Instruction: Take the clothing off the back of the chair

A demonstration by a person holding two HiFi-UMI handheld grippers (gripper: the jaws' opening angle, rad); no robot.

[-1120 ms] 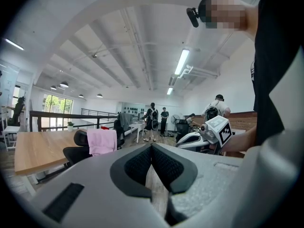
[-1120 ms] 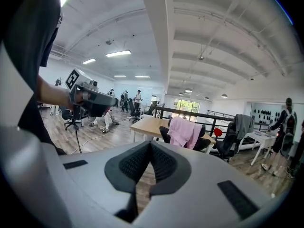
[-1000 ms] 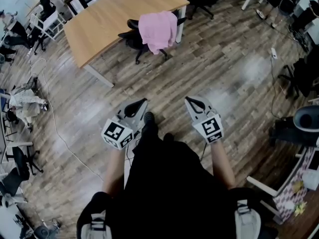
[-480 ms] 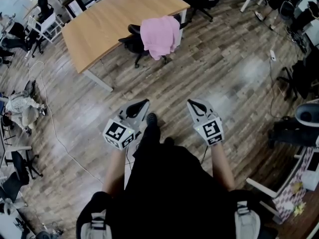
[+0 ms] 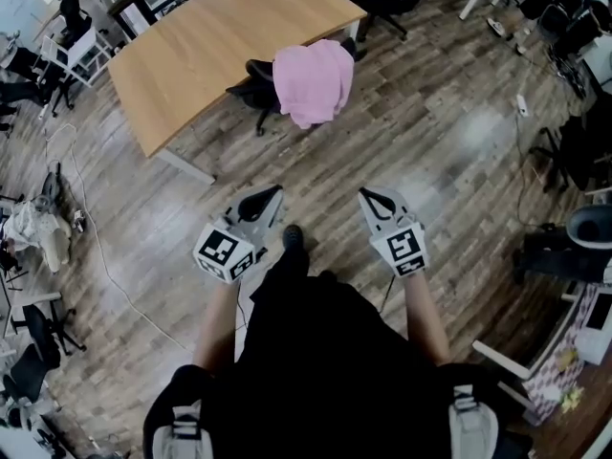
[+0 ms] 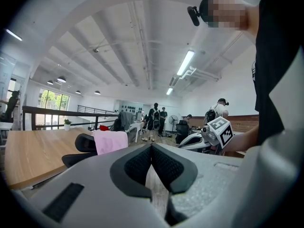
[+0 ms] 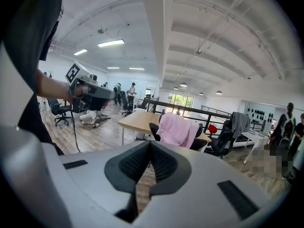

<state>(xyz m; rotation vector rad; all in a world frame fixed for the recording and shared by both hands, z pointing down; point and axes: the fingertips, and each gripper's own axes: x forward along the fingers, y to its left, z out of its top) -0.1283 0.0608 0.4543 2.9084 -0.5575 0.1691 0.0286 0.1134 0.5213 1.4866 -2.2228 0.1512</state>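
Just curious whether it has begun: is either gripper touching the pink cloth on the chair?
Apart. In the head view, wooden floor lies between the pink cloth on the chair and both the left gripper and the right gripper.

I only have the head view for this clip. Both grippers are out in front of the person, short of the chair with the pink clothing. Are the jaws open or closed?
Observer: The left gripper has its jaws closed together, with nothing between them.
Operator: And the other one?
Observer: The right gripper is also shut and empty. The pink clothing is ahead of it, well apart.
Operator: Is the clothing on the seat or on the back?
Observer: From the side, it hangs draped over the back of the chair.
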